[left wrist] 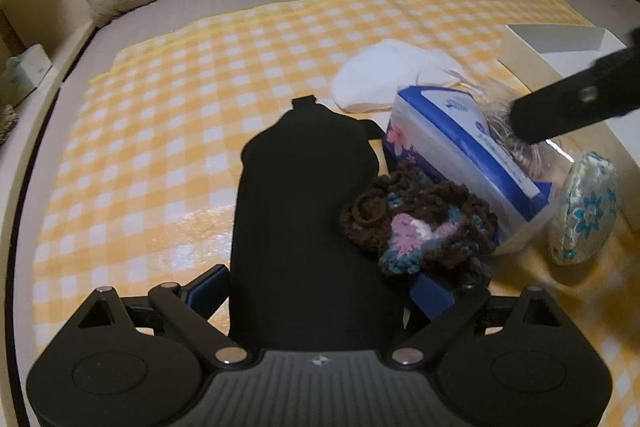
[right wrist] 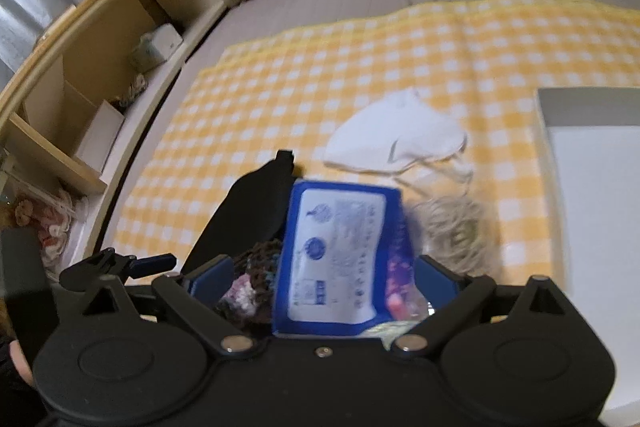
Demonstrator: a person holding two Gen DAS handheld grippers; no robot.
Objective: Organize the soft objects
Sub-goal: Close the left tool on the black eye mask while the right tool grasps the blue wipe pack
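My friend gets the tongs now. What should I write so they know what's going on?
Left tongs: open, the black pouch between the blue pads, not squeezed.
Right tongs: open, the blue tissue pack between the pads, not gripped.
On the yellow checked cloth: crochet piece, white cloth, straw-coloured bundle, flowered egg-shaped cushion.
White box sits at the right; nothing can be seen in it.
Done: nothing sorted yet.
Left: all the soft things.

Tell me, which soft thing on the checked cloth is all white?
The white fabric pouch, lying farthest back. The long cloth case is black, the crocheted piece brown, pink and blue.
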